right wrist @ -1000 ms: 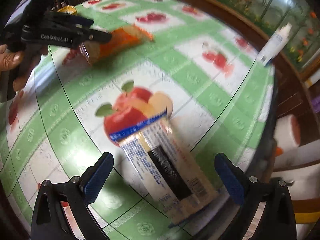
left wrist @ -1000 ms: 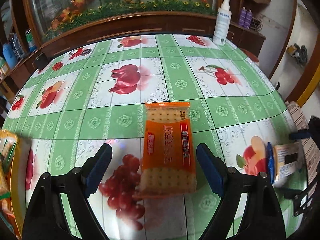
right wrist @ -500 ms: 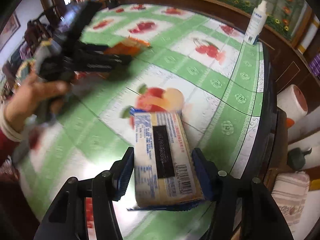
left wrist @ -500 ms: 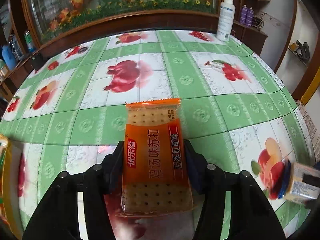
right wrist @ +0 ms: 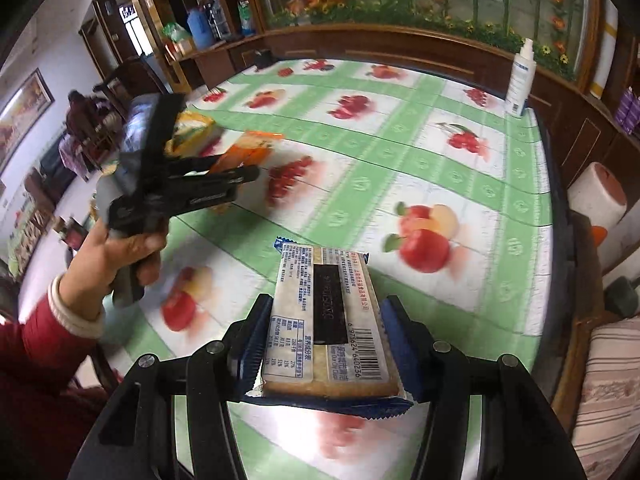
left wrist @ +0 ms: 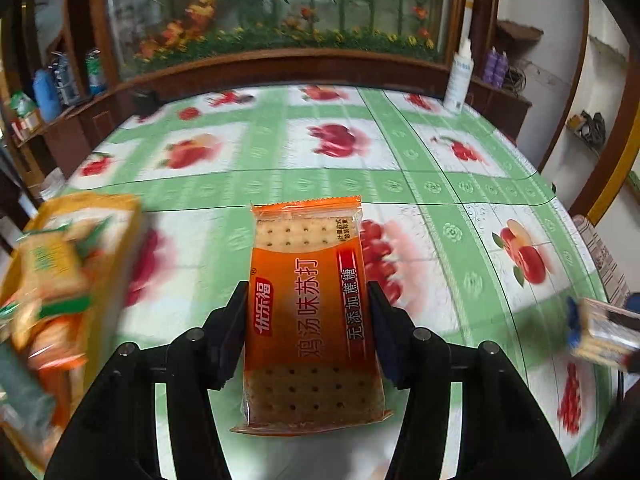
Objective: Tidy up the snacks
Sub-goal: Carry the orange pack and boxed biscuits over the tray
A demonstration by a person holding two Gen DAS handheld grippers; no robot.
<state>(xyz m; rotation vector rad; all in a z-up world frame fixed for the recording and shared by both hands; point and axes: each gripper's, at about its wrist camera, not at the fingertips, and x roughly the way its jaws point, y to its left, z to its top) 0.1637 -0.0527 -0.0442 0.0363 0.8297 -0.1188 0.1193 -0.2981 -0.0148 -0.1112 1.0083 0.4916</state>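
Orange cracker packet [left wrist: 310, 312], Chinese lettering, between left tongs [left wrist: 306, 332].

Orange cracker packet [left wrist: 310, 312]; green fruit-print tablecloth [left wrist: 440, 168]

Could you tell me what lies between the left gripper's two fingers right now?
The orange cracker packet, clamped between the left gripper fingers, in the left wrist view.

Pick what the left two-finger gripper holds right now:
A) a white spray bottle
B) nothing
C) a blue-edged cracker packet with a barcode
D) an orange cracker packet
D: the left gripper has its jaws pressed on both sides of the orange cracker packet; the blue-edged cracker packet with a barcode sits in the right gripper.
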